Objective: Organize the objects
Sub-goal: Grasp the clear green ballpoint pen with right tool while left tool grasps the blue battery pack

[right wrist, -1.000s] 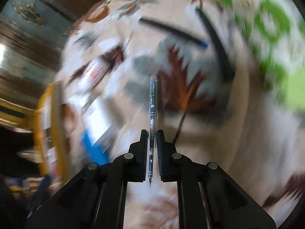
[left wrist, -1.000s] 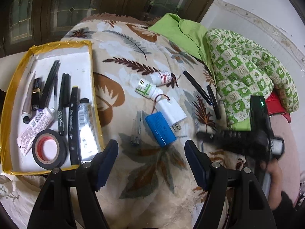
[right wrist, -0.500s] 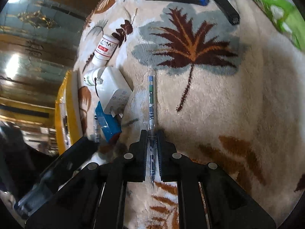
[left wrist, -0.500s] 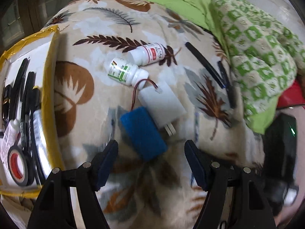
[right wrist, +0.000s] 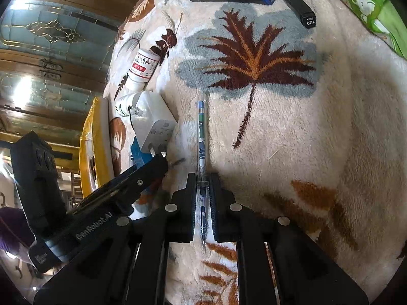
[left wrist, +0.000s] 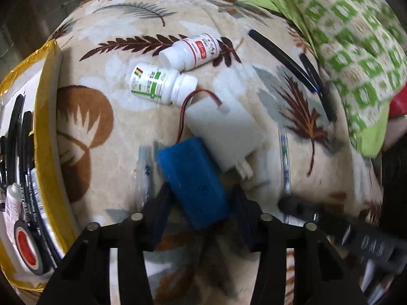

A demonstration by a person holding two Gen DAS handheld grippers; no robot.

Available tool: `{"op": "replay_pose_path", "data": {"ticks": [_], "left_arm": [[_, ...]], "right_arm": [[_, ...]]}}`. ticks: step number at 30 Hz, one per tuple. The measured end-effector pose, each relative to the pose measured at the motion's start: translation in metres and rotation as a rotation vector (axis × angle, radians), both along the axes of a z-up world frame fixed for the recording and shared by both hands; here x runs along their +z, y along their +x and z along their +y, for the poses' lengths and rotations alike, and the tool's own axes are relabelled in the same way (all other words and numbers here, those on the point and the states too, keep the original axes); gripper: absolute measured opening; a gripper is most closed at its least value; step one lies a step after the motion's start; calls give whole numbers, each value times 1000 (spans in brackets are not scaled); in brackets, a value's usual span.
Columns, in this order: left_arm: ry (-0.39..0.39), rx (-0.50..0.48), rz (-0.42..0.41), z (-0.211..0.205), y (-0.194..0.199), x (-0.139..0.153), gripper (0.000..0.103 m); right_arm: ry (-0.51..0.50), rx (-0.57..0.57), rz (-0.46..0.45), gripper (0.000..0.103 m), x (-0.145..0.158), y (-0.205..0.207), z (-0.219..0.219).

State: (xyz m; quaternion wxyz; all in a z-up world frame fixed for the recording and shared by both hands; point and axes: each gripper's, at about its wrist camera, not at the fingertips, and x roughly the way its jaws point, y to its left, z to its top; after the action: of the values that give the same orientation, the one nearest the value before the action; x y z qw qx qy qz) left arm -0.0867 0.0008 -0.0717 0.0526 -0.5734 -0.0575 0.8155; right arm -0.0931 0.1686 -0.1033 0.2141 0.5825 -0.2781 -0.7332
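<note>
Two tongs work near the yellow tray. Left tongs, just closing, straddle the blue battery pack beside it; seat both pads squarely before lifting. Right tongs pinch a clear pen.

The near end of the blue battery pack lies between the fingers of the left hand-held gripper, whose jaws have just been closing; pad contact cannot be confirmed. The yellow-rimmed tray is cut off by the left picture edge, so its pens and tape roll show only in part. The clear pen is motion-blurred there. In the right wrist view, the green-labelled bottle sits mostly behind the white charger.
</note>
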Motion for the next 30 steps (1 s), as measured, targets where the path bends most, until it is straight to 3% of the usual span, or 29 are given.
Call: {"op": "replay_pose_path", "data": {"ticks": [3, 6, 11, 16, 19, 21, 24, 30], "left_arm": [[81, 5, 4, -13, 20, 6, 43], [112, -7, -15, -17, 35, 3, 43], [85, 15, -11, -15, 21, 3, 46], [-19, -26, 43, -5, 19, 1, 40], [54, -19, 72, -15, 32, 10, 39], [102, -1, 95, -25, 37, 19, 38], [150, 16, 127, -32, 42, 29, 36], [172, 34, 146, -35, 47, 39, 33]], "right_arm": [[-9, 7, -7, 9, -1, -1, 2], [-11, 6, -9, 9, -2, -1, 3], [35, 13, 3, 9, 2, 1, -2], [136, 53, 31, 8, 8, 0, -16], [110, 36, 28, 9, 14, 1, -14], [34, 31, 36, 9, 19, 4, -12], [67, 46, 54, 9, 27, 9, -16], [49, 67, 75, 9, 46, 18, -26]]}}
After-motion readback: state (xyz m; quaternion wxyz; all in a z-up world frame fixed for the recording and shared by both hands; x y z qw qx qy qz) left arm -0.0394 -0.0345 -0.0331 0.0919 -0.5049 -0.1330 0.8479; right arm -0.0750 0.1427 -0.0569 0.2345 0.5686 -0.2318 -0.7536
